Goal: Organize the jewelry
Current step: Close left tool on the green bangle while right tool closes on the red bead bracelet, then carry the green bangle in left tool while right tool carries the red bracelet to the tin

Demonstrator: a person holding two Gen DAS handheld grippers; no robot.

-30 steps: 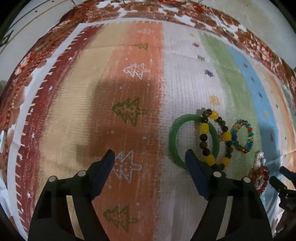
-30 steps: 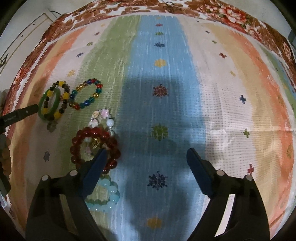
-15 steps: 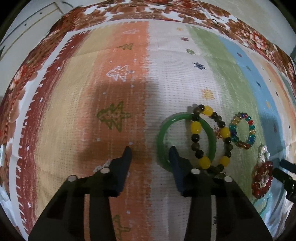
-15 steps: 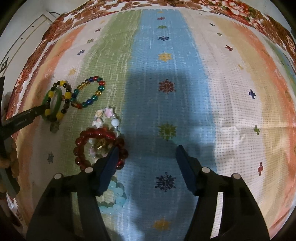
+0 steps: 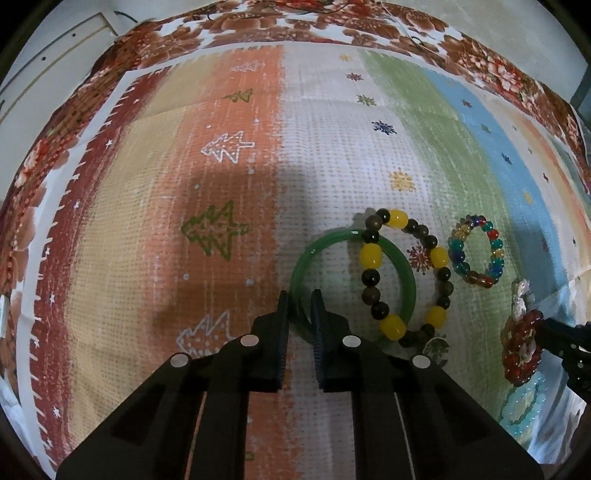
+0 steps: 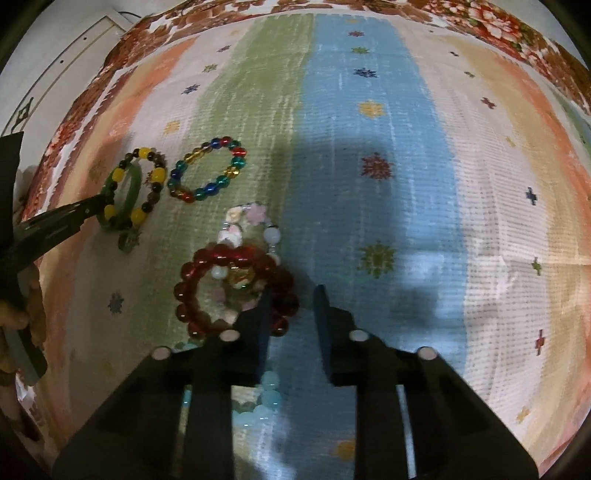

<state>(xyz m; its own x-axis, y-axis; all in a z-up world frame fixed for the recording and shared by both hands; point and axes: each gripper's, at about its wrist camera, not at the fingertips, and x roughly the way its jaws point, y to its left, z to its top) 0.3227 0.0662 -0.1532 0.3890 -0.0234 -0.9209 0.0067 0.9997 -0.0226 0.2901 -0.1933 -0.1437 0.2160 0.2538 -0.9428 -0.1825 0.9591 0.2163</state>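
Several bracelets lie on a striped cloth. My left gripper (image 5: pixel 298 308) is shut on the near rim of a green bangle (image 5: pixel 400 258), which a yellow-and-dark bead bracelet (image 5: pixel 371 255) overlaps. My right gripper (image 6: pixel 291 306) is nearly closed around the right edge of a dark red bead bracelet (image 6: pixel 192 273); whether it grips the beads is unclear. A multicoloured bead bracelet (image 6: pixel 207 168), a pale charm bracelet (image 6: pixel 255 216) and a light blue bead bracelet (image 6: pixel 269 395) lie close by. The left gripper also shows in the right wrist view (image 6: pixel 105 197) on the bangle (image 6: pixel 135 184).
The striped cloth (image 6: pixel 388 147) with small star prints covers the surface, over a floral cover (image 5: pixel 332 26) at the far edge. A white wall or door (image 5: pixel 55 44) stands at the far left. A hand (image 6: pixel 18 317) holds the left tool.
Both grippers have closed from wide open. The left one moved forward and right onto the green bangle's rim. The right one moved left and closed at the red bracelet's edge.
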